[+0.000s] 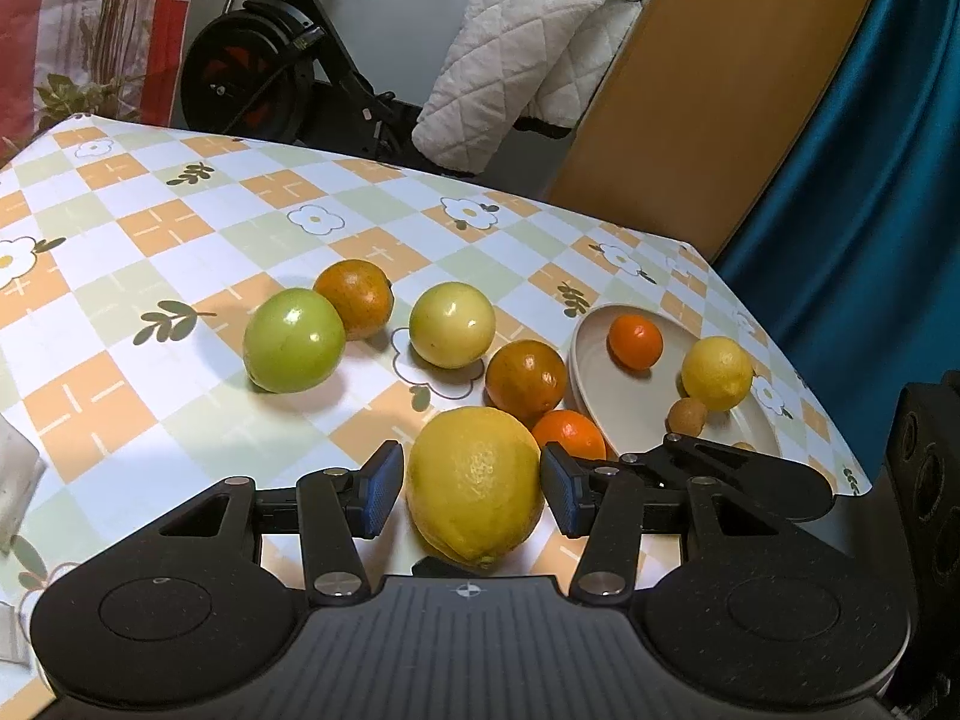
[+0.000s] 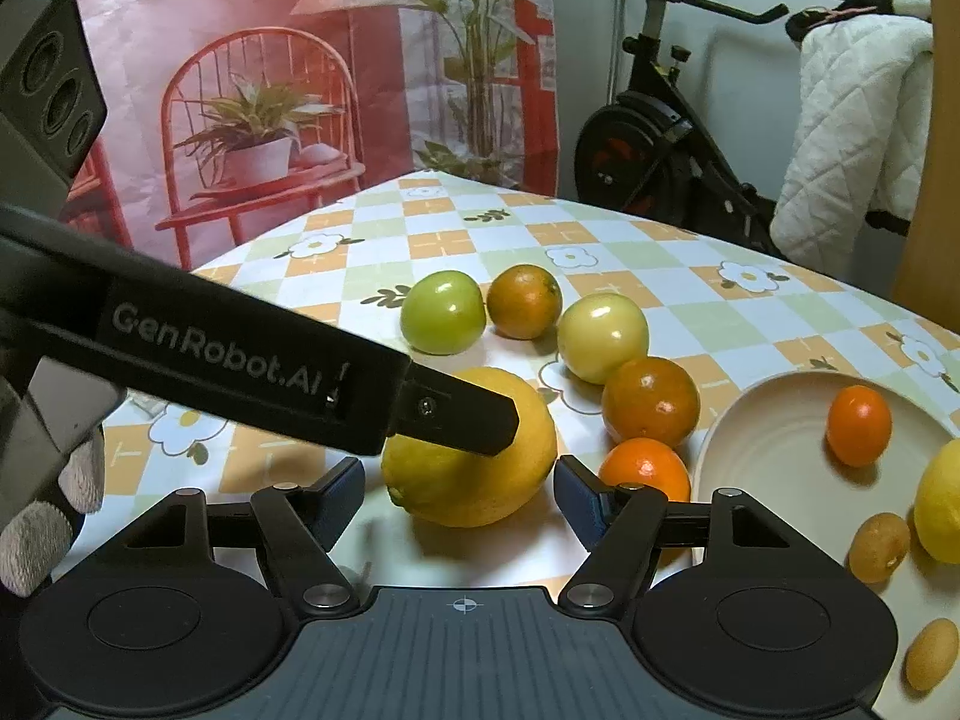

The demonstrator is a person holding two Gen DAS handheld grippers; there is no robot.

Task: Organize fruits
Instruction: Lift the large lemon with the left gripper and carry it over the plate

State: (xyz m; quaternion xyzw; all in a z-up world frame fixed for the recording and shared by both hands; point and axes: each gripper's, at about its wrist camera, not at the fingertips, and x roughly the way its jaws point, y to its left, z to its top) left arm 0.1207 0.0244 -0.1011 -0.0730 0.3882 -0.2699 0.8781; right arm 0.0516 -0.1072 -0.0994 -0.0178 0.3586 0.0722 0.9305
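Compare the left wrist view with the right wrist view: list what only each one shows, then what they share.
Only the left wrist view: the blue curtain, the wooden panel and the left gripper with open pads flanking the big lemon.

Only the right wrist view: the printed red-chair backdrop, a gloved hand, the left gripper's body seen from the side, the right gripper open, and a small oval fruit low on the plate.

Both: the checked tablecloth, two green fruits, oranges, exercise bike.

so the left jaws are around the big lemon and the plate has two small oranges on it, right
Not quite. The plate holds one small orange, plus a small lemon and little brownish fruits, as the left wrist view shows. The left gripper does straddle the big lemon.
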